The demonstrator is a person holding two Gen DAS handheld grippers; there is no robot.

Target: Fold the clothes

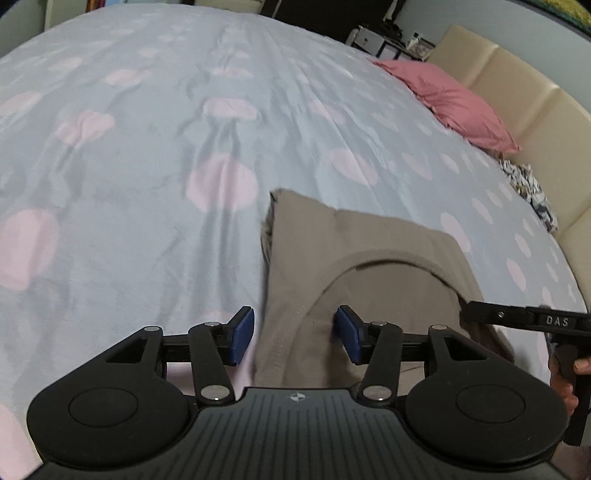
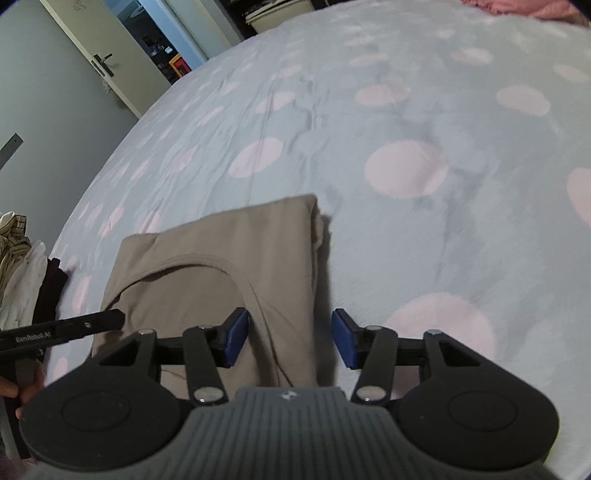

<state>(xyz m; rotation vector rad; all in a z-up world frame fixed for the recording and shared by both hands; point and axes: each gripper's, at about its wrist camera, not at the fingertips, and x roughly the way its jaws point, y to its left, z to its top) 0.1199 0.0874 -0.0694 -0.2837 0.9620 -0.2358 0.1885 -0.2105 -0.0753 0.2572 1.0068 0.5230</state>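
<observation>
As seen from the left wrist, the left gripper [image 1: 295, 334] hangs with blue pads spread wide, straddling the left edge of a folded taupe garment [image 1: 369, 251] lying on the dotted bedspread [image 1: 147, 147], a pink pillow [image 1: 454, 99] well beyond. From the right wrist, the right gripper [image 2: 290, 338] is likewise spread over the garment's right edge, pinching nothing, a clothes pile [image 2: 22, 273] at far left.

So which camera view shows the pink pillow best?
The left wrist view: the pink pillow lies whole there, against the cream headboard. The right wrist view shows only a pink strip of it at the top edge.
</observation>
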